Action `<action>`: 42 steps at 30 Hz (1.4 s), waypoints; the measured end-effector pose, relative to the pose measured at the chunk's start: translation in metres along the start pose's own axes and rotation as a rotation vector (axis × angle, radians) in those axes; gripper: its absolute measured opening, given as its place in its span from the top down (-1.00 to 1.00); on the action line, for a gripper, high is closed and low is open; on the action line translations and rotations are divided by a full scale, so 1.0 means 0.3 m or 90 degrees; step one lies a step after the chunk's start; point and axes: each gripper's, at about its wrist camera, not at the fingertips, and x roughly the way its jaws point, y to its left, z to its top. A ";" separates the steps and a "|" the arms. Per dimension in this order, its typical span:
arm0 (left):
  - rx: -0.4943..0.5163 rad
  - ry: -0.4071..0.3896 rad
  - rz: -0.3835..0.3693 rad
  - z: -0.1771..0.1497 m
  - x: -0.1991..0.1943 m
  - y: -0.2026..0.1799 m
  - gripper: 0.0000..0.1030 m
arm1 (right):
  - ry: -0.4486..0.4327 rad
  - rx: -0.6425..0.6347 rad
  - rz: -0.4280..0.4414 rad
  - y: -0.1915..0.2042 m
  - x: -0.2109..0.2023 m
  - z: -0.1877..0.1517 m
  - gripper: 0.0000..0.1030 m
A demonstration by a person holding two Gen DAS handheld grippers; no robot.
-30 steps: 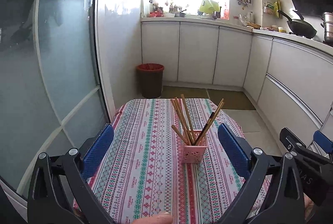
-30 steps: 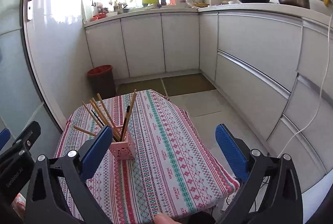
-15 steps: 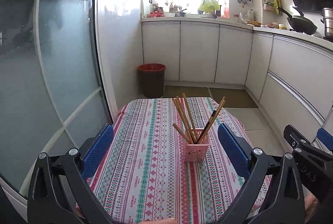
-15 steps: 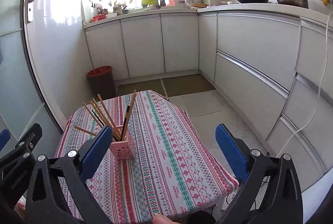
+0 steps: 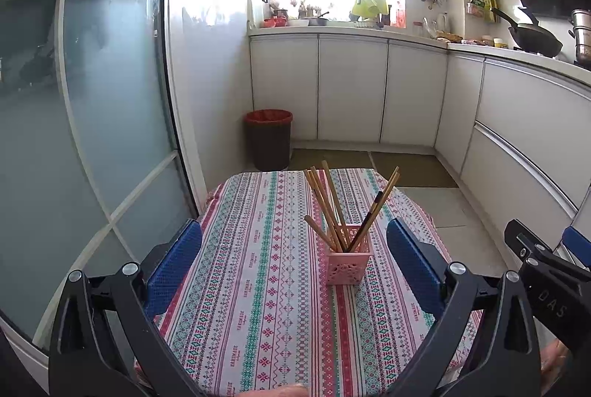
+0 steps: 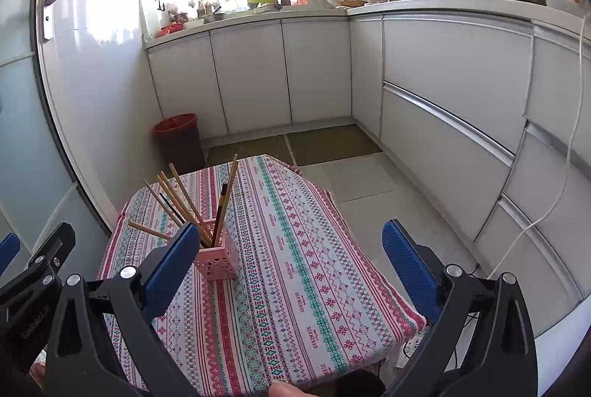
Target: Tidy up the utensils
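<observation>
Left wrist view: the pink holder [image 5: 348, 263] is seen at one o'clock on the worktop [image 5: 236, 286], chopsticks [image 5: 332, 208] splayed inside; both the left tool [image 5: 294, 264] and right tool [image 6: 291, 260] are held wide apart, empty; any stray stick should be sought before closing.

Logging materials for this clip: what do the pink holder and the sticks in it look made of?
Pink holder: apparently moulded plastic, matte, with lace-like cutouts through its walls. Chopsticks: most look like bamboo or wood, tan and dull. At least one dark chopstick may be lacquered or plastic; too small to tell.
</observation>
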 end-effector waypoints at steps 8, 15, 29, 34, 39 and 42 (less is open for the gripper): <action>-0.001 0.002 -0.002 -0.003 0.002 0.000 -0.86 | 0.005 0.002 0.001 0.001 0.006 -0.007 -0.87; 0.002 0.006 -0.004 -0.008 0.005 -0.008 -0.86 | 0.010 0.003 0.003 -0.001 0.007 -0.005 -0.87; 0.001 0.014 -0.001 -0.010 0.020 -0.022 -0.86 | 0.018 0.004 0.003 -0.003 0.018 -0.010 -0.87; 0.002 0.016 -0.001 -0.010 0.019 -0.028 -0.86 | 0.024 0.004 0.006 -0.002 0.025 -0.015 -0.87; 0.003 0.018 0.000 -0.011 0.021 -0.030 -0.86 | 0.026 0.002 0.007 0.002 0.026 -0.014 -0.87; 0.001 0.018 0.000 -0.010 0.021 -0.030 -0.86 | 0.027 0.002 0.008 0.003 0.027 -0.012 -0.87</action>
